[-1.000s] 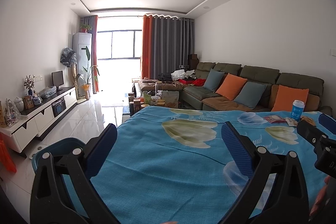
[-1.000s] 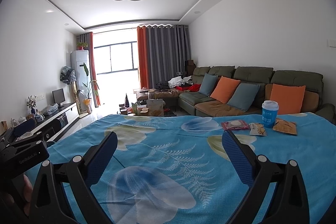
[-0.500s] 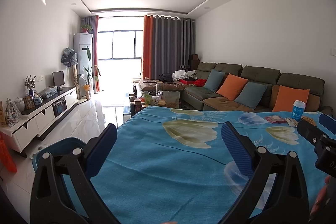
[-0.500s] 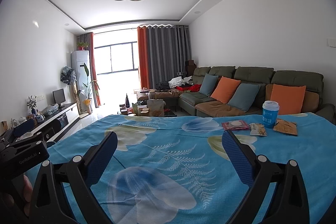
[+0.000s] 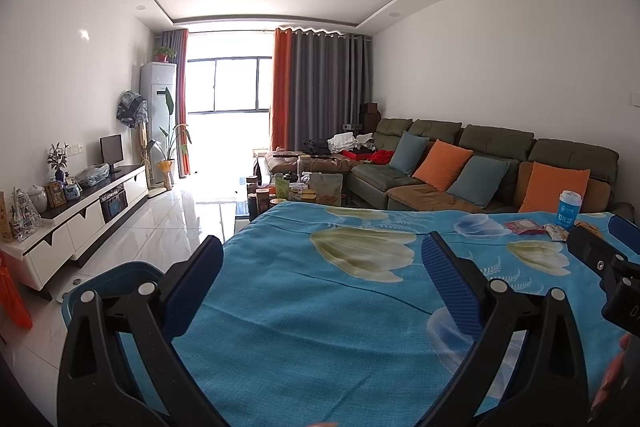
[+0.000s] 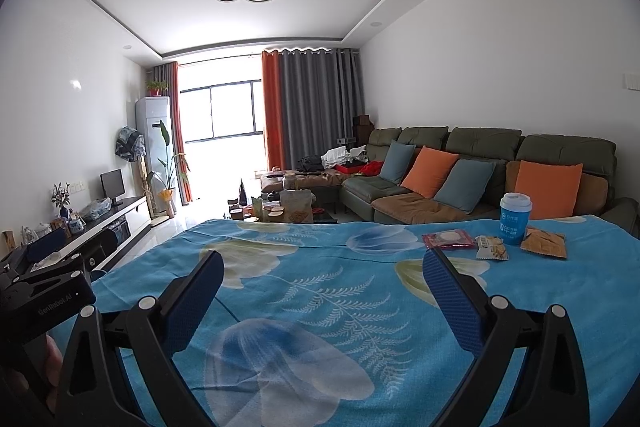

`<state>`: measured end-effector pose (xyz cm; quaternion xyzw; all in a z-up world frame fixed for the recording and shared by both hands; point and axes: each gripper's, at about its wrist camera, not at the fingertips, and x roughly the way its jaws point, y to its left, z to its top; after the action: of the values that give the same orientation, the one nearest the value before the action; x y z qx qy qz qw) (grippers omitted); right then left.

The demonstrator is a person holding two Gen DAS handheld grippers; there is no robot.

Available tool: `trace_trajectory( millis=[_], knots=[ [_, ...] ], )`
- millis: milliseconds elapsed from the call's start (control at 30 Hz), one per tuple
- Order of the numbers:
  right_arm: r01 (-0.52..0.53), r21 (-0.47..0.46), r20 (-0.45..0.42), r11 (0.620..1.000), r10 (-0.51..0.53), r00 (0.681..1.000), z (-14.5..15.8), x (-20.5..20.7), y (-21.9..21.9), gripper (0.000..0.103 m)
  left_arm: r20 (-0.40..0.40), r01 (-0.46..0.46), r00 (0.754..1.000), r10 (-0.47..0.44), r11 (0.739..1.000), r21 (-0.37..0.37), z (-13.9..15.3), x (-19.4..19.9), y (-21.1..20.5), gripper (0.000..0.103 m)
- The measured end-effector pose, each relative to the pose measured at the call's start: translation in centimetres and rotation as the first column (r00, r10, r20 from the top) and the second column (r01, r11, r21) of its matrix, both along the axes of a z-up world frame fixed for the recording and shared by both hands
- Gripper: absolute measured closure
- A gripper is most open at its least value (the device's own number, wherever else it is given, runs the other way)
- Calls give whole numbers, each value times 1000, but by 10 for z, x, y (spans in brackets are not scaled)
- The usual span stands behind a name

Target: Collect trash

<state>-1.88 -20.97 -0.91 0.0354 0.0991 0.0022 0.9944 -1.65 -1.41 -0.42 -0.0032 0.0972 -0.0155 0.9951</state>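
Observation:
On the far right of the table with the blue flowered cloth point(image 6: 320, 291) lie a red snack wrapper point(image 6: 450, 239), a white snack packet point(image 6: 491, 247) and an orange-brown packet point(image 6: 545, 243), next to an upright blue paper cup point(image 6: 515, 218). They also show in the left wrist view, where the cup point(image 5: 569, 205) stands at far right. My right gripper point(image 6: 320, 291) is open and empty above the cloth, well short of the wrappers. My left gripper point(image 5: 320, 279) is open and empty over the table's left part. A blue bin point(image 5: 108, 283) sits below the table's left edge.
A green sofa point(image 6: 480, 163) with orange and blue cushions runs along the right wall. A cluttered coffee table point(image 5: 296, 187) stands beyond the table. A white TV cabinet point(image 5: 80, 215) lines the left wall above the tiled floor point(image 5: 168, 227).
Both views have shifted very slightly; the left gripper has drifted a little. Both grippers stay open and nothing on the table has moved.

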Motion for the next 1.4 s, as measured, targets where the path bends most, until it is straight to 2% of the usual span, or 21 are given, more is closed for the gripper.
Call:
trace_trajectory(
  millis=[1400],
  knots=[
    [4,4,-2,1000,-4,1000,1,-1,3,7,-18,2,1000,-2,1000,-2,-6,2,3,6]
  ],
)
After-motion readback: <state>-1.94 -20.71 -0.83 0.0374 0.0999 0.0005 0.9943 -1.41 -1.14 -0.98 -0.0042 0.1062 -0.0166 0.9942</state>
